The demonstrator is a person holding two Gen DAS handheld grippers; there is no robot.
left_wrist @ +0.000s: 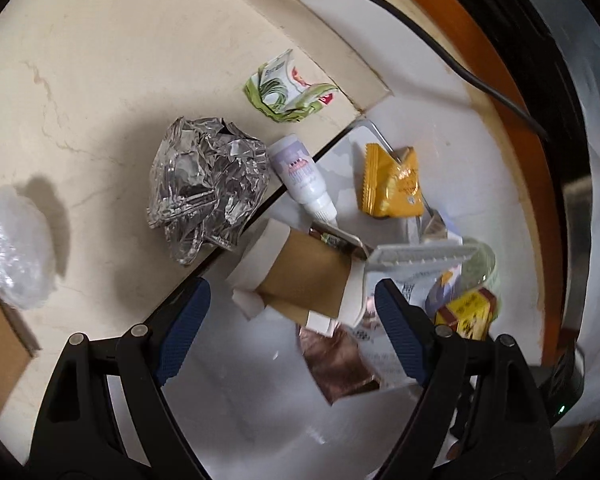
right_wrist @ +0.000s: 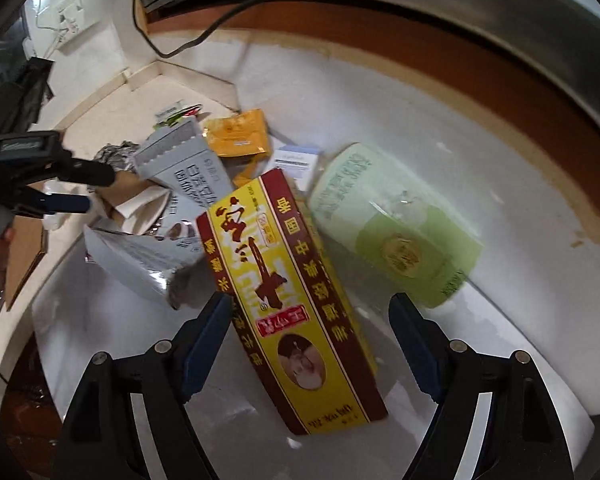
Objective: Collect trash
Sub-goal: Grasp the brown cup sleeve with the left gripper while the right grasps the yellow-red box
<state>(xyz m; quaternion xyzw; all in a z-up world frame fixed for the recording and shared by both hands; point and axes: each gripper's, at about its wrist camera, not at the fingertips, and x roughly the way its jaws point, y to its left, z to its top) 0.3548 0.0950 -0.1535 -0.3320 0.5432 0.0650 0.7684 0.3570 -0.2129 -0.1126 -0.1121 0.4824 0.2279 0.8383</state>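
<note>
So both tongs were spread wide and not holding a thing. The left tongs (left_wrist: 292, 328) hung over the seam where the cream marble desk (left_wrist: 100, 80) met a white tray-like surface (left_wrist: 240, 420), with a brown-sleeved paper cup (left_wrist: 300, 276) lying on its side just ahead of the blue pads, not touched by either one.

Trash was scattered everywhere. On the marble side sat a crumpled clear plastic wrapper (left_wrist: 208, 184), a green and white torn packet (left_wrist: 288, 88) farther back, and a wad of thin plastic (left_wrist: 14, 248) way off to the left. A little white dropper bottle (left_wrist: 304, 180) lay tilted right across the seam, tip pointing toward the cup. On the white side there was a yellow snack pouch (left_wrist: 392, 180), a copper foil piece (left_wrist: 340, 364) below the cup, and a grey-white pouch (left_wrist: 420, 256) touching the cup's end.

From the right wrist view, the right tongs (right_wrist: 312, 344) straddled a yellow and dark red carton (right_wrist: 288, 300) lying flat on the white surface, jaws well apart on both sides of it, only the left pad close to its edge. A pale green bag (right_wrist: 396, 228) lay just beside the carton on the right, silver-grey pouches (right_wrist: 160, 256) on the left, and the same yellow snack pouch (right_wrist: 240, 136) behind. The left tongs (right_wrist: 96, 188) showed at the left edge.
</note>
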